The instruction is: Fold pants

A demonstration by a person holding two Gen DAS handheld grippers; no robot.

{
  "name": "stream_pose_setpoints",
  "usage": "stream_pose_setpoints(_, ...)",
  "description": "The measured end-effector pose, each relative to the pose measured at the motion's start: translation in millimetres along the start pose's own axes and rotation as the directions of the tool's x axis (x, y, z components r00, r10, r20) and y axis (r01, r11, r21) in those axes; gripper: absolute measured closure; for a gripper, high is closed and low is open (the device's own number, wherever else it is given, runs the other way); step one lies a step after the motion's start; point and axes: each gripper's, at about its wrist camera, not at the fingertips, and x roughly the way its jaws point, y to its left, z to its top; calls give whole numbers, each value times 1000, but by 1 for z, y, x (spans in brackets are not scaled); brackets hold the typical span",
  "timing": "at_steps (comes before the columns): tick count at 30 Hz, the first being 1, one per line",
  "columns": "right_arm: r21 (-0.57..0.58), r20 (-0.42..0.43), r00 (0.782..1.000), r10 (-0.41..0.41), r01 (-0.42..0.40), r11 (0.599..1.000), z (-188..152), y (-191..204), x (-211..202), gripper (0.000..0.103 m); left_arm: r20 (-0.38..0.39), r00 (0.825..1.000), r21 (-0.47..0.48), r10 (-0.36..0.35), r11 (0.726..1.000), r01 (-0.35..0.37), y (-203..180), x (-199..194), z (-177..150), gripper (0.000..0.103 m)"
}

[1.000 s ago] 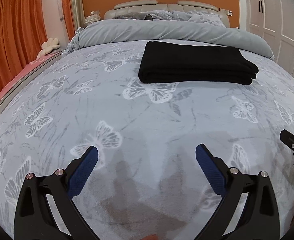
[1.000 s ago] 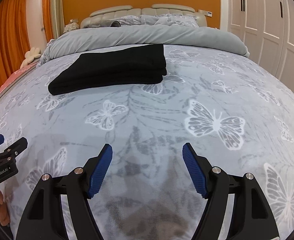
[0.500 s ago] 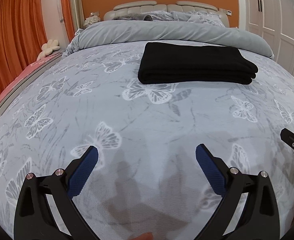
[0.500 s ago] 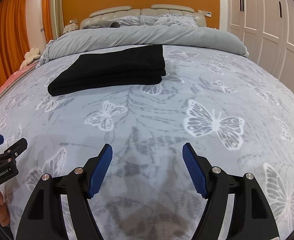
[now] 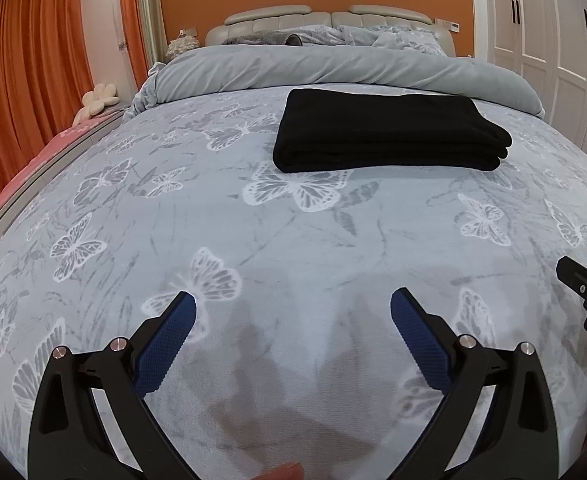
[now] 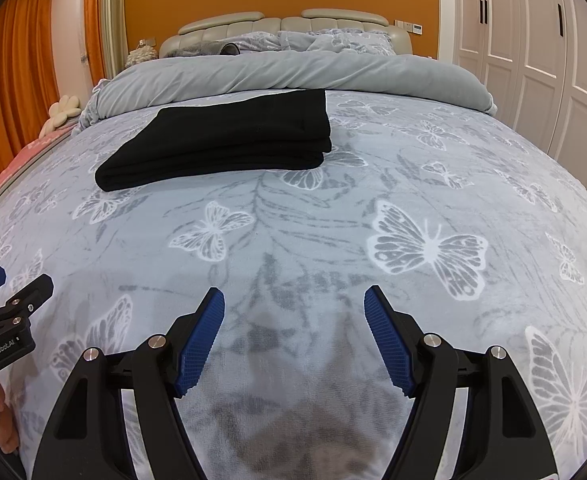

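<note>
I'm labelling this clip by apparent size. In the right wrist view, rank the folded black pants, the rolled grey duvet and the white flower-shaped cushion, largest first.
1. Rolled grey duvet, spanning nearly the whole bed width.
2. Folded black pants.
3. White flower-shaped cushion, far the smallest, though partly cut off at the bed's edge.

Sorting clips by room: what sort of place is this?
A home bedroom: a bed with a padded headboard, the black pants folded on its butterfly blanket, and white wardrobe doors alongside.

Even indoor light — soft shadows near bottom; sharp focus, fisheye-bent, vignetted corners.
</note>
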Motion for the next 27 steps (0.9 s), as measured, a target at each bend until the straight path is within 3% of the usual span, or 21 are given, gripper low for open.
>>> stream_pose_setpoints(27, -1, -1, 1000, -1, 1, 1000, 0, 1, -1, 32, 17, 1000, 9, -4, 1000, 3, -4, -3, 0, 7)
